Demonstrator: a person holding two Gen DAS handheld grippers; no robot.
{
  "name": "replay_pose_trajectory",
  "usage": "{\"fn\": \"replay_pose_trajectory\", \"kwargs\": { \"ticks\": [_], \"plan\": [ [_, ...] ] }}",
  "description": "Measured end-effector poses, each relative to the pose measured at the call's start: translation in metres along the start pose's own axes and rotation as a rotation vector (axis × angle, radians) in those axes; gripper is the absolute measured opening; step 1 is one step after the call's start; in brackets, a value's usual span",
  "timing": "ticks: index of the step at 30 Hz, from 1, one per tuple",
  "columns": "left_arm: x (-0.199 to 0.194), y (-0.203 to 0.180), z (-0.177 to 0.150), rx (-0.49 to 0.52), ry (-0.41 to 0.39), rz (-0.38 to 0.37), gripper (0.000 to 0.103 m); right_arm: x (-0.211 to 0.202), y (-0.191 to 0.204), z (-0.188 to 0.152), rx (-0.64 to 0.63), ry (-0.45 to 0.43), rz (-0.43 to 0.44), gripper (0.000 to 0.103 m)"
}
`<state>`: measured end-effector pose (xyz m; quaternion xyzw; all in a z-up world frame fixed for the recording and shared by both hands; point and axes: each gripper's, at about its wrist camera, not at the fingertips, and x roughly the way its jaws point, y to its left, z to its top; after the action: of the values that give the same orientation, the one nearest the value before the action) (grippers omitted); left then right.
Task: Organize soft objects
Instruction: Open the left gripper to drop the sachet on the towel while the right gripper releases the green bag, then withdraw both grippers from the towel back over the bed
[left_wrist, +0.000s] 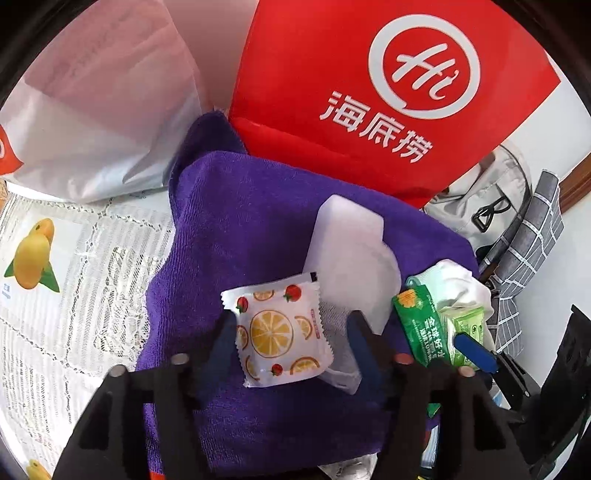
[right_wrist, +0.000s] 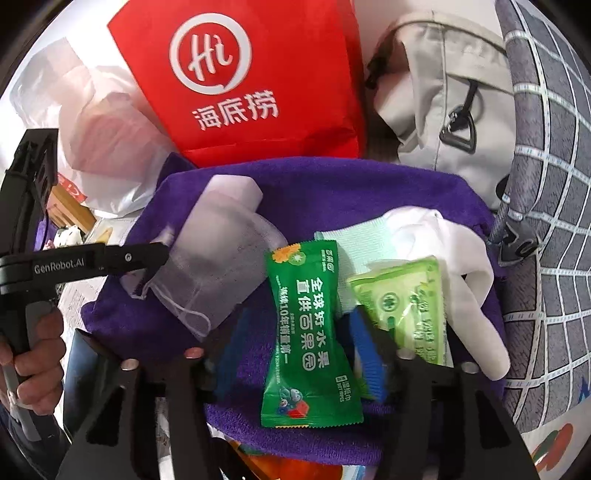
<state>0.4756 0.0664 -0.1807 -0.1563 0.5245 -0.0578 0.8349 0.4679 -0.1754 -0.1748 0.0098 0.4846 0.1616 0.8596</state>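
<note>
Two handheld claws hover over a purple towel (left_wrist: 236, 229). The left gripper (left_wrist: 291, 332) has its jaws parted, flanking an orange-print sachet (left_wrist: 277, 334) lying on the towel; the pads do not press it. The right gripper (right_wrist: 295, 350), also parted, straddles a dark green wet-wipe packet (right_wrist: 306, 332) on the towel, gripping nothing. A white mesh pouch (right_wrist: 221, 254) rests on the towel between the two packets.

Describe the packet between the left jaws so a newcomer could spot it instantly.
Start at the big red paper bag; below it spreads a purple towel. On the towel's near part lies a small white sachet, left of the green wet-wipe packet. It alone is printed with orange slices and strawberries.
</note>
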Motion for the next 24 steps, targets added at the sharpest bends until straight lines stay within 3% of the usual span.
{"fn": "replay_pose_trajectory", "kwargs": {
  "ticks": [5, 11, 14, 18, 22, 24],
  "plan": [
    [-0.01, -0.002, 0.001, 0.003, -0.011, 0.013, 0.065, -0.016, 0.004, 0.002, -0.01, -0.046, 0.016, 0.075],
    [-0.038, -0.009, -0.003, 0.013, -0.055, 0.039, 0.065, -0.042, 0.004, 0.001, 0.02, -0.072, 0.032, 0.075],
    [-0.059, -0.012, -0.011, 0.005, -0.076, 0.009, 0.065, -0.064, 0.006, -0.012, 0.02, -0.109, 0.019, 0.074],
    [-0.08, -0.018, -0.031, 0.023, -0.094, -0.008, 0.065, -0.084, 0.013, -0.041, -0.019, -0.071, -0.01, 0.05],
    [-0.102, -0.013, -0.058, 0.034, -0.096, -0.018, 0.065, -0.09, 0.017, -0.068, -0.033, -0.027, -0.009, 0.04],
    [-0.112, -0.005, -0.072, 0.037, -0.108, -0.017, 0.065, -0.09, 0.024, -0.083, -0.063, 0.008, -0.004, 0.029]
  ]
}}
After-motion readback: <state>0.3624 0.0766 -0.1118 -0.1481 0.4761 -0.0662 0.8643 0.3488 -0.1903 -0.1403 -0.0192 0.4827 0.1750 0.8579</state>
